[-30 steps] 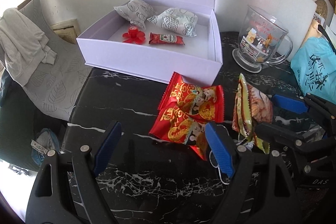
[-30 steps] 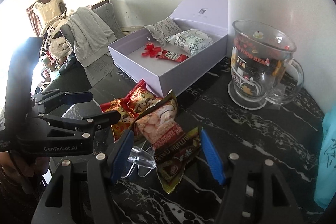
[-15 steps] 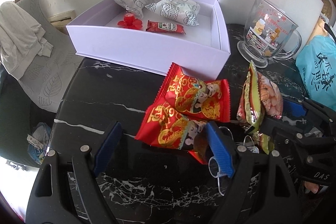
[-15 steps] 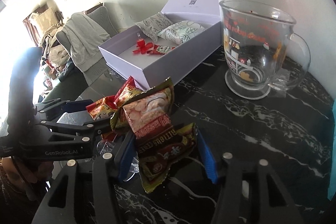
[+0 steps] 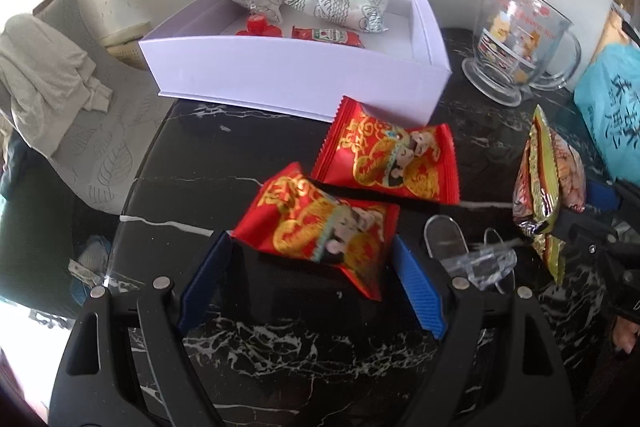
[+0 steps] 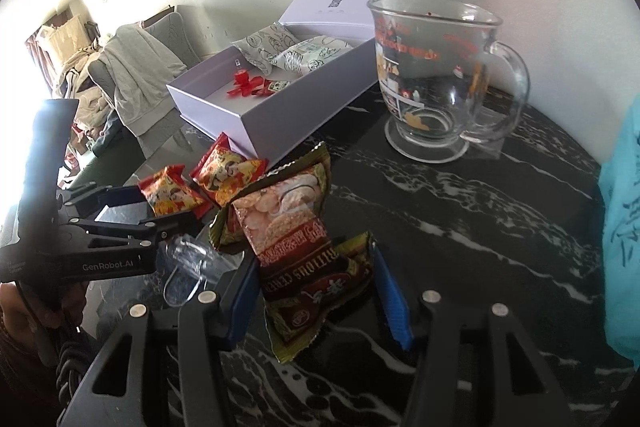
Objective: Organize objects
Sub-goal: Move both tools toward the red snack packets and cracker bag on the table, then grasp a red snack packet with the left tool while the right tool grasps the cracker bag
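Note:
Two red snack packets lie on the black marble table. The near red packet (image 5: 320, 227) sits between the open blue pads of my left gripper (image 5: 310, 267); the pads stand at its sides, touching or just apart. The far red packet (image 5: 390, 157) lies beside the white box (image 5: 288, 75). My right gripper (image 6: 316, 291) is shut on a green-brown cereal packet (image 6: 292, 227) and holds it upright above the table; it also shows in the left wrist view (image 5: 550, 179). The box holds two patterned pouches (image 5: 344, 5), a ketchup sachet (image 5: 328, 35) and a red flower-shaped piece (image 5: 256, 26).
A glass mug (image 6: 440, 75) stands right of the box. A clear plastic piece (image 5: 468, 255) lies between the grippers. A blue bag (image 5: 612, 119) is at the far right. A chair with a grey cloth (image 5: 44, 79) stands beyond the table's left edge.
My left gripper has moved forward so its pads now flank the near red packet. My right gripper has narrowed onto the cereal packet and lifted it upright.

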